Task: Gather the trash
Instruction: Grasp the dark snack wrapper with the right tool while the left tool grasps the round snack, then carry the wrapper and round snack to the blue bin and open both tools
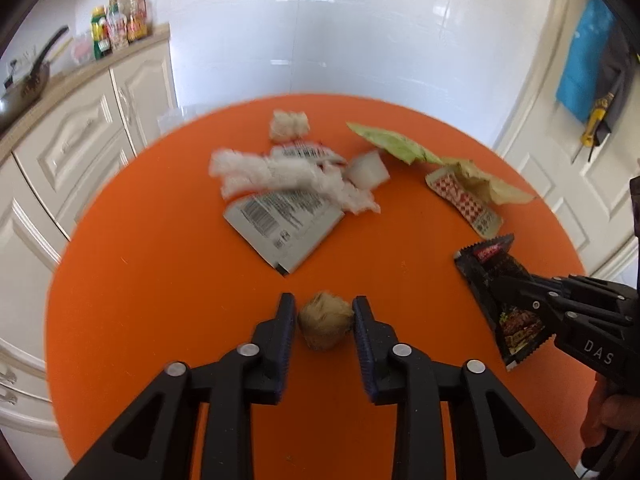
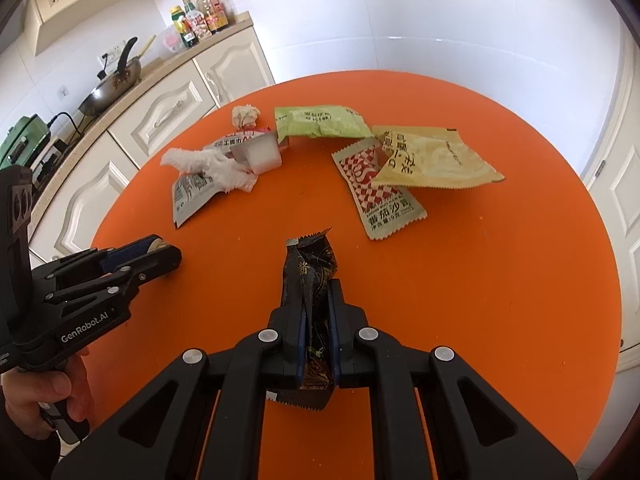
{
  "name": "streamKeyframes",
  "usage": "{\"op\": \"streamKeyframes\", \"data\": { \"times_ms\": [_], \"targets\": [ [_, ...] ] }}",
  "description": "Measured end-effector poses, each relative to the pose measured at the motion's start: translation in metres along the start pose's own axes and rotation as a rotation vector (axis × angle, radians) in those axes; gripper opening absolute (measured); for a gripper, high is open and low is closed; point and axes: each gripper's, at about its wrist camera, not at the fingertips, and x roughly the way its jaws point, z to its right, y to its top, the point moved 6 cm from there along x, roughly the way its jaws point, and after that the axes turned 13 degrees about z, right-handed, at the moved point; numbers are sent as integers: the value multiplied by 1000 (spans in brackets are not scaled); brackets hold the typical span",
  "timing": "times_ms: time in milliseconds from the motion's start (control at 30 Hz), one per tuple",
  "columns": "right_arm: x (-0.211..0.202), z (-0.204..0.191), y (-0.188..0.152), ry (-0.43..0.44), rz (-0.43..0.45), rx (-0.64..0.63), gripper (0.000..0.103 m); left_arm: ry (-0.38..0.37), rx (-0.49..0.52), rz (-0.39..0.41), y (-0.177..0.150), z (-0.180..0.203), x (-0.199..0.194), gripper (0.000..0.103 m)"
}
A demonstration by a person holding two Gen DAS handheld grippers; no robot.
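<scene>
step: grabbing trash | left hand-held gripper (image 1: 324, 312) pinching brown wad (image 1: 325, 325) on orange surface (image 1: 160, 280) | right hand-held gripper (image 2: 316, 296) clamped on black packet (image 2: 310, 272) | next: lift wad, likely carry both to a bin; none in view

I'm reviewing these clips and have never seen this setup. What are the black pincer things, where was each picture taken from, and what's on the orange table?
No robot: a person holds a two-fingered tool in each hand, each carrying a forward-looking fisheye camera. The left camera shows the left tool closed on a brown crumpled paper ball. The right camera shows the right tool shut on a black sauce packet. On the orange table lie more trash: a white tissue, a green packet, a red checked ketchup packet, a yellow packet.
</scene>
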Motion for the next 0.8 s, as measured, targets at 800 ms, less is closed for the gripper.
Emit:
{"op": "streamKeyframes", "data": {
  "times_ms": [800],
  "targets": [
    [-87, 20, 34, -37, 192, 41, 8, -69, 21, 154, 49, 65, -74, 22]
  ]
}}
